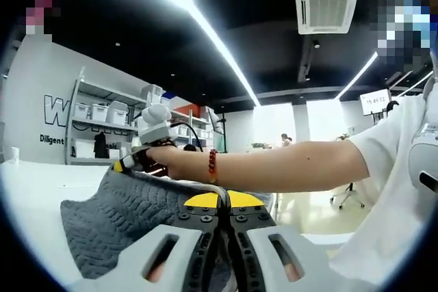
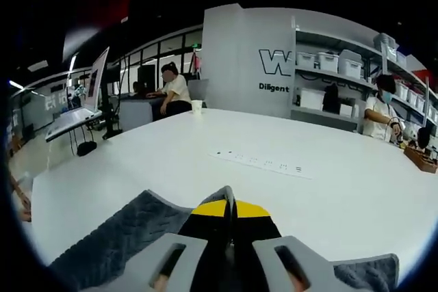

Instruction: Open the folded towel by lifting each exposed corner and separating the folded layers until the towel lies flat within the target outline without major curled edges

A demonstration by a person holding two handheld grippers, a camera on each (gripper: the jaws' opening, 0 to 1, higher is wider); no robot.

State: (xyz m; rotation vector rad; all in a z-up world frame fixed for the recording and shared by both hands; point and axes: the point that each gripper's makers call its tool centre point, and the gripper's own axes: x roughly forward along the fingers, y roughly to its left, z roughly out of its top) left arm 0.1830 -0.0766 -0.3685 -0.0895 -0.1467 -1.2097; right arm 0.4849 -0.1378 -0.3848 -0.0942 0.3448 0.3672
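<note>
I am looking across a wide white desk (image 2: 205,169) that is carrying everything in both views. In the right gripper view it is stretching away toward a grey wall with lettering (image 2: 277,66) and shelving with storage bins (image 2: 335,66); a long white power strip (image 2: 260,162) is lying on it well apart from my jaws, and a paper cup (image 2: 197,107) is standing near its far edge, where a seated person (image 2: 174,94) is working.

The grey towel (image 1: 116,223) is lying bunched on the desk, its ribbed fabric rising in a ridge in the left gripper view. In the right gripper view the towel (image 2: 116,237) is spreading to both sides of my jaws, a thin edge of it standing up between the yellow tips.

A person's bare forearm (image 1: 274,165) is reaching across the left gripper view, wearing a red bead bracelet (image 1: 213,165).

My left hand-held gripper (image 1: 222,203) is clenching a fold of the towel, the jaws pressed together with cloth pinched at the yellow tips. My right hand-held gripper (image 2: 231,211) is likewise clamping the towel's edge. In the left gripper view that right hand-held gripper (image 1: 133,164) is sitting at the far side of the towel, touching the fabric.
</note>
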